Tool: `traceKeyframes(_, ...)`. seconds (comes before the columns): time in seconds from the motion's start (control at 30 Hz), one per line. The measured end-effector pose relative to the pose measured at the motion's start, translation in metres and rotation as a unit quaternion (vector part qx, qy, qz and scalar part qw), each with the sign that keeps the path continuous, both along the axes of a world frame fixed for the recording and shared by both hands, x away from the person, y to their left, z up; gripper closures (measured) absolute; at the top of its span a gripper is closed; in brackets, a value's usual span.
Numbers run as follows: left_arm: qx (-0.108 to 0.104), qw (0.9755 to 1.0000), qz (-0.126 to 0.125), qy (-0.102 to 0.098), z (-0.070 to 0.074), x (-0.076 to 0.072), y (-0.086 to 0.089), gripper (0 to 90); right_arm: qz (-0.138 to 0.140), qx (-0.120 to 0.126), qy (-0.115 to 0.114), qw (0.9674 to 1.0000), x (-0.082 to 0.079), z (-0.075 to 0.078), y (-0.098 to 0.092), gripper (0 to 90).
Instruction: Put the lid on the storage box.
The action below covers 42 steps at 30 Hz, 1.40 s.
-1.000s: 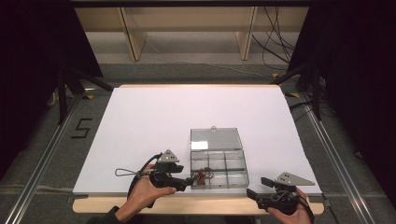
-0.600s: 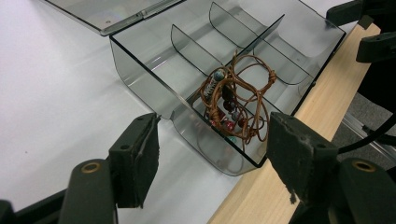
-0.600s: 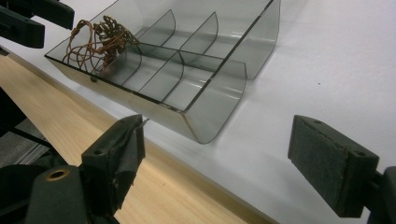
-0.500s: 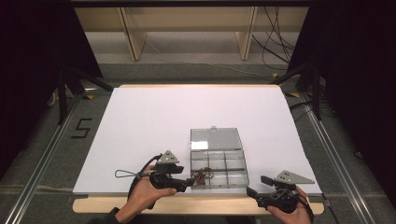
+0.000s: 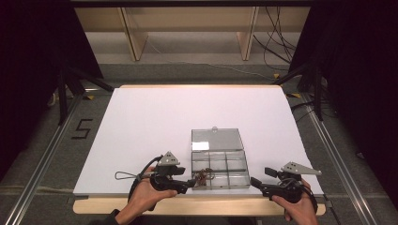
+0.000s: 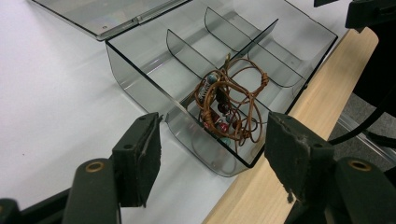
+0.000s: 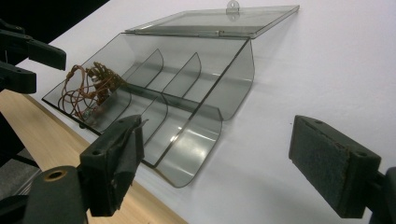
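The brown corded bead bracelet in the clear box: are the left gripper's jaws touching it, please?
Apart. The left gripper view shows the bracelet lying in its compartment beyond both open jaws.

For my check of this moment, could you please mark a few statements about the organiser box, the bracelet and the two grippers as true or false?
1. The clear organiser box has its lid open, lying flat on the table. True.
2. The beaded cord bracelet lies on the table outside the box. False: it sits in a compartment at the box's near left corner.
3. The left gripper is clamped on the bracelet. False: its jaws stand open, short of the box.
4. The right gripper has open jaws with nothing between them. True.
5. All other compartments hold beads. False: they look empty.
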<state>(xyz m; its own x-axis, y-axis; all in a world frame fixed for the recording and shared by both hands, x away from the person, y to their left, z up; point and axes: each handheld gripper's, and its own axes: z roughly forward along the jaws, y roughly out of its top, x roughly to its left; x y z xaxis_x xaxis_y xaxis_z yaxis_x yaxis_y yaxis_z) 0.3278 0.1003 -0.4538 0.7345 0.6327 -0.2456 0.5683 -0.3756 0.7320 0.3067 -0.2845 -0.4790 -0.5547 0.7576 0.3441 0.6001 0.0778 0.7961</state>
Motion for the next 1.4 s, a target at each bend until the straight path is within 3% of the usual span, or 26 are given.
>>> traceKeyframes(0.1,0.0,1.0,-0.002,-0.002,0.0,-0.001,0.0,37.4,0.002,0.007,0.002,1.0,0.003,0.0,-0.001,18.1)
traceKeyframes(0.17,-0.005,1.0,0.003,0.003,0.0,-0.002,-0.001,38.3,-0.009,0.004,0.016,0.9998,0.004,0.001,0.001,18.0)
traceKeyframes(0.2,0.0,1.0,-0.005,-0.004,0.001,-0.001,0.0,38.7,0.001,0.005,0.0,1.0,0.007,0.0,0.0,17.5)
traceKeyframes(0.23,0.004,0.9999,-0.008,-0.004,0.001,-0.001,0.001,39.2,-0.012,0.013,0.023,0.9996,0.006,0.001,0.003,17.1)
traceKeyframes(0.27,0.003,0.9999,-0.009,-0.005,0.001,-0.001,0.0,39.7,-0.006,-0.002,0.003,1.0,0.011,0.0,0.001,17.0)
traceKeyframes(0.3,-0.007,1.0,0.0,-0.004,0.0,-0.001,-0.001,39.8,0.003,0.007,0.002,1.0,0.013,0.0,0.002,16.9)
traceKeyframes(0.4,-0.009,0.9999,0.004,0.002,0.0,-0.001,-0.002,40.1,-0.005,0.005,0.018,0.9998,0.018,0.002,0.004,16.8)
traceKeyframes(0.47,-0.005,1.0,0.0,0.0,0.0,-0.001,-0.001,40.4,0.004,0.006,0.004,1.0,0.025,0.001,0.004,16.8)
traceKeyframes(0.5,-0.001,1.0,-0.005,-0.005,0.0,0.0,-0.001,40.5,0.006,0.009,0.012,0.9999,0.027,0.002,0.004,16.8)
traceKeyframes(0.57,-0.004,1.0,-0.006,-0.003,-0.001,0.0,-0.002,40.7,0.006,-0.011,0.005,0.9999,0.033,0.001,0.004,16.8)
traceKeyframes(0.6,0.0,1.0,-0.007,-0.003,0.0,0.0,-0.002,40.7,0.007,-0.001,0.011,0.9999,0.035,0.002,0.006,16.8)
traceKeyframes(0.63,0.006,0.9999,-0.01,-0.003,-0.001,0.001,-0.001,40.6,0.0,-0.007,0.02,0.9998,0.036,0.003,0.007,16.8)
traceKeyframes(0.77,0.001,1.0,-0.005,0.0,-0.003,0.003,-0.002,41.8,0.01,0.007,0.007,0.9999,0.05,0.004,0.009,16.6)
traceKeyframes(0.8,-0.001,1.0,-0.004,0.002,-0.003,0.003,-0.002,42.3,0.008,0.008,0.021,0.9997,0.052,0.005,0.01,16.6)
traceKeyframes(0.83,-0.001,1.0,-0.003,0.003,-0.003,0.003,-0.003,42.9,0.012,0.006,0.009,0.9999,0.056,0.004,0.01,16.6)
traceKeyframes(1.0,-0.003,0.9999,-0.008,0.006,-0.004,0.006,-0.005,46.5,0.009,0.013,0.029,0.9994,0.07,0.006,0.014,16.4)
traceKeyframes(1.03,-0.007,0.9999,-0.007,0.008,-0.005,0.006,-0.006,47.0,0.008,-0.004,0.02,0.9998,0.073,0.005,0.013,16.4)
traceKeyframes(1.07,-0.006,0.9999,-0.007,0.01,-0.005,0.006,-0.006,47.4,0.004,0.017,0.045,0.9989,0.073,0.007,0.015,16.5)
traceKeyframes(1.1,-0.009,0.9999,-0.002,0.012,-0.005,0.006,-0.007,47.6,0.009,0.014,0.024,0.9996,0.078,0.004,0.014,16.5)
traceKeyframes(1.2,-0.004,0.9999,-0.012,0.008,-0.006,0.008,-0.008,49.1,-0.003,0.015,0.059,0.9982,0.08,0.004,0.015,16.5)
traceKeyframes(1.27,0.0,0.9999,-0.011,0.01,-0.007,0.009,-0.009,49.4,0.009,0.009,0.036,0.9993,0.086,0.0,0.013,16.5)
traceKeyframes(1.3,-0.001,0.9999,-0.011,0.011,-0.007,0.01,-0.009,49.6,0.015,0.022,0.042,0.9988,0.088,-0.001,0.013,16.6)
traceKeyframes(1.33,-0.004,0.9999,-0.009,0.013,-0.008,0.01,-0.009,50.0,0.014,0.013,0.04,0.999,0.09,-0.002,0.013,16.6)
traceKeyframes(1.4,-0.001,0.9998,-0.009,0.016,-0.009,0.011,-0.009,50.8,0.009,0.024,0.059,0.9979,0.091,-0.001,0.015,16.5)
